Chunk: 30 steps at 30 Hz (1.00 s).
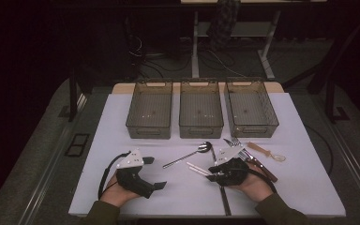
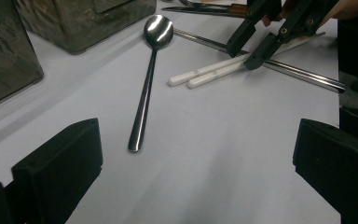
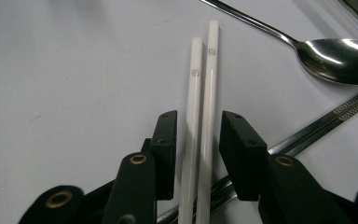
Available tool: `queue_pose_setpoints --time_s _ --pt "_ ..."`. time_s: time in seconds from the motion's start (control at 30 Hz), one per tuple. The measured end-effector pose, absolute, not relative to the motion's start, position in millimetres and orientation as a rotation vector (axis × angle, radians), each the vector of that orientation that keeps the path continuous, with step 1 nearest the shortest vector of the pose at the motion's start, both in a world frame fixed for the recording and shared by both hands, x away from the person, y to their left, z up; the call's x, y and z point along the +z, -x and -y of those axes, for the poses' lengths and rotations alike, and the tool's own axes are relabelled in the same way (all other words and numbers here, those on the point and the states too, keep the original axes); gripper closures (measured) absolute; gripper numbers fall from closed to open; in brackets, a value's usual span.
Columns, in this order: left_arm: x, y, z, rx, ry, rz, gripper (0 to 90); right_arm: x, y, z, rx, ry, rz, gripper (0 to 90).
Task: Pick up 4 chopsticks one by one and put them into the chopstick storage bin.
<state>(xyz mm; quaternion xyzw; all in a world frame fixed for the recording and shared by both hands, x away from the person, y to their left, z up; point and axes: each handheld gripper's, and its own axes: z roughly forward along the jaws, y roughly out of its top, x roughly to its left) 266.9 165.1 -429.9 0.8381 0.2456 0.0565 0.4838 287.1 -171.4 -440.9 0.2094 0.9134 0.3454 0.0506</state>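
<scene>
Between right jaws: white chopsticks [image 3: 199, 116], paired, lying on the table [image 3: 74, 70], touching a steel rod
Long axis: runs along the jaws, tips pointing past them
Right gripper [image 3: 196, 144]: jaws apart, straddling the pair; pads not yet pressing
Left gripper [image 2: 196, 154]: wide open, idle, farther off
Next, judged: close squarely

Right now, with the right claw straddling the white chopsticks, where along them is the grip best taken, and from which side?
Mid-length, from above. The white chopsticks lie flat, side by side and touching, on the table, crossing a metal rod. The right claw straddles both with gaps either side; closing there would probably pinch them together, away from the spoon.
</scene>
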Motion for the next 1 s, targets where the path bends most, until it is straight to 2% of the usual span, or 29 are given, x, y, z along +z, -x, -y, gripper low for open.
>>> queue_pose_setpoints --time_s 0.33,0.63,0.9,0.93,1.0 --pt "-430.0 -266.8 -164.4 0.136 -2.042 -0.598 0.1 -442.8 -286.2 169.9 1.013 -0.6 -2.787 74.8" --pt "-429.9 -266.8 -164.5 0.135 -2.042 -0.596 0.3 -442.4 -285.7 170.1 1.006 -0.566 -2.796 76.6" --pt "-429.7 -266.7 -164.6 0.136 -2.044 -0.594 0.3 -442.9 -286.3 170.7 1.015 -0.564 -2.801 75.8" --pt "-429.8 -266.8 -164.5 0.135 -2.043 -0.595 0.3 -442.9 -286.3 170.8 1.017 -0.566 -2.801 74.5" --pt "-429.8 -266.6 -164.4 0.136 -2.042 -0.594 0.3 -442.0 -286.4 171.4 1.038 -0.589 -2.791 66.4"
